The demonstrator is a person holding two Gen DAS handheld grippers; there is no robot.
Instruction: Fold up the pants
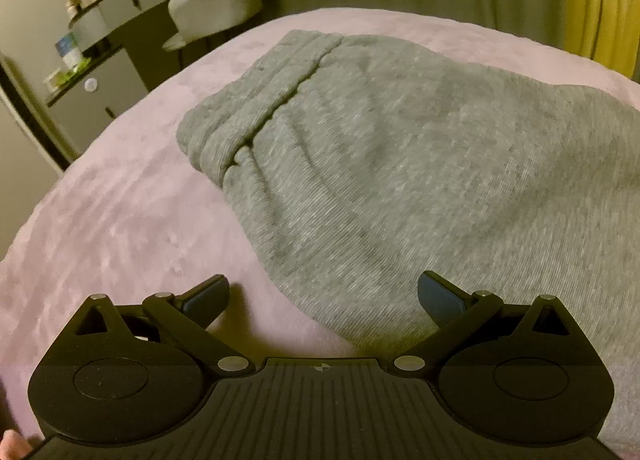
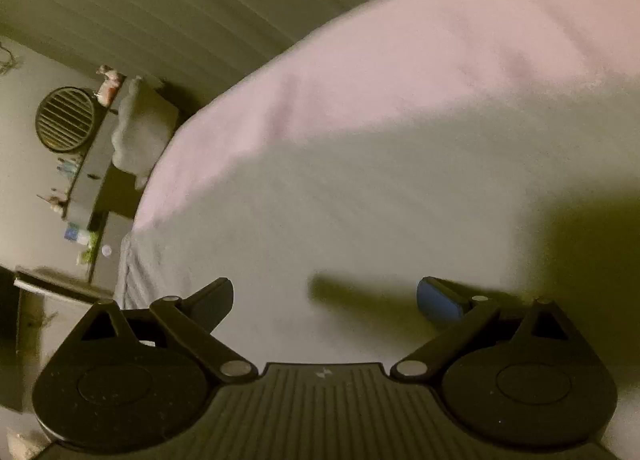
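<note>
Left wrist view: one pair of heather-grey knit pants (image 1: 380, 164) lies on the pale pink fuzzy bedspread (image 1: 120, 220), ribbed waistband to the far left; the left gripper (image 1: 323, 296) gapes wide, holding nothing, at their near edge. Right wrist view (blurred): the right gripper (image 2: 325, 298) gapes equally empty over grey fabric.

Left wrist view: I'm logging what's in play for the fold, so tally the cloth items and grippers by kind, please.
Grey pants: 1
Pink bed cover: 1
Grippers, fingers apart, holding nothing: 2 (left gripper, right gripper)
Total: 4
</note>
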